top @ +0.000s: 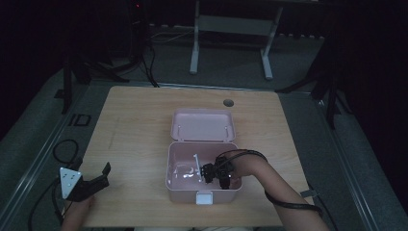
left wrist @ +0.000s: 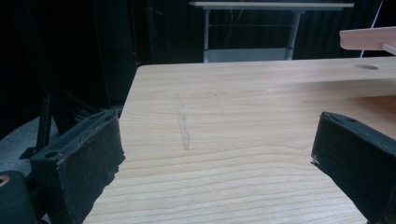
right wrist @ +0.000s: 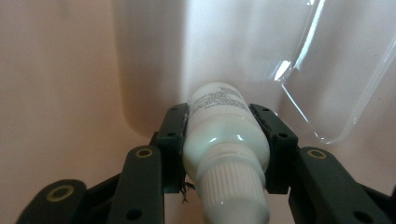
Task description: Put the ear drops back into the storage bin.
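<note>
— What's the right claw (right wrist: 219, 140) got down there in the pink box (top: 175, 190)?

— A small white bottle (right wrist: 224, 149), ribbed cap toward the hand, pinched between both jaws by its body. It's low inside the box, near the front right part, with the lid (top: 203, 125) lying open behind it.

— And the left claw (left wrist: 219, 154)?

— Spread wide with nothing in it, resting over bare bench (top: 134, 120) at the near left, well apart from the box.

— What worries you?

— The bottle is round and glossy and the jaws hold only its sides. If the grip is loose I'd guess it could twist or slide out cap-first. There's also some clear plastic thing (right wrist: 336, 84) just beside it in the box; a careless swing could knock that, or clip the box wall.
</note>
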`<state>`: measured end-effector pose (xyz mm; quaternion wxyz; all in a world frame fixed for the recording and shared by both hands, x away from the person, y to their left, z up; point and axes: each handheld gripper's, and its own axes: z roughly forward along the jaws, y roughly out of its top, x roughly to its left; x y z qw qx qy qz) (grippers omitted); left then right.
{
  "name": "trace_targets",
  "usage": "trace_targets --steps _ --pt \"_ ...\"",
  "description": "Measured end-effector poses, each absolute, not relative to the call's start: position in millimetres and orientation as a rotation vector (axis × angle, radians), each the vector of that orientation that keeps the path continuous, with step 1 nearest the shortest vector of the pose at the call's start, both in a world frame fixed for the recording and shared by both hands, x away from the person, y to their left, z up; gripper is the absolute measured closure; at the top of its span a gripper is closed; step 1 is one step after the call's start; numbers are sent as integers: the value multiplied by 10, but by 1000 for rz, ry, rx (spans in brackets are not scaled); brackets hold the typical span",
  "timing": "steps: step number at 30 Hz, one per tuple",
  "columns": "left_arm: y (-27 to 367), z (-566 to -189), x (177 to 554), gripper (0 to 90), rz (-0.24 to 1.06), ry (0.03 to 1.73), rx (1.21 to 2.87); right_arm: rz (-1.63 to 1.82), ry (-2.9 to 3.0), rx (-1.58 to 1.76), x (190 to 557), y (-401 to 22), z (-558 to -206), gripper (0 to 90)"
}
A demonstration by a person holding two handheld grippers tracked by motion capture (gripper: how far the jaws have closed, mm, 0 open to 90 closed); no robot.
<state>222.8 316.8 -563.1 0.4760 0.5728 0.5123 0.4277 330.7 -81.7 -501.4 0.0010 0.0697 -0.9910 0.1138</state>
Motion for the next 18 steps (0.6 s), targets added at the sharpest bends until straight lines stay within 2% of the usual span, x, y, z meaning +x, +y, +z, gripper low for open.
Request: trace_targets --steps 10,18 --pt "3167 -5631 2229 20 1046 1255 1400 340 -3112 175 3323 -825 -4976 565" --pt "3166 -5632 2230 20 1046 1254 1402 203 -3140 123 3351 -877 -4731 517"
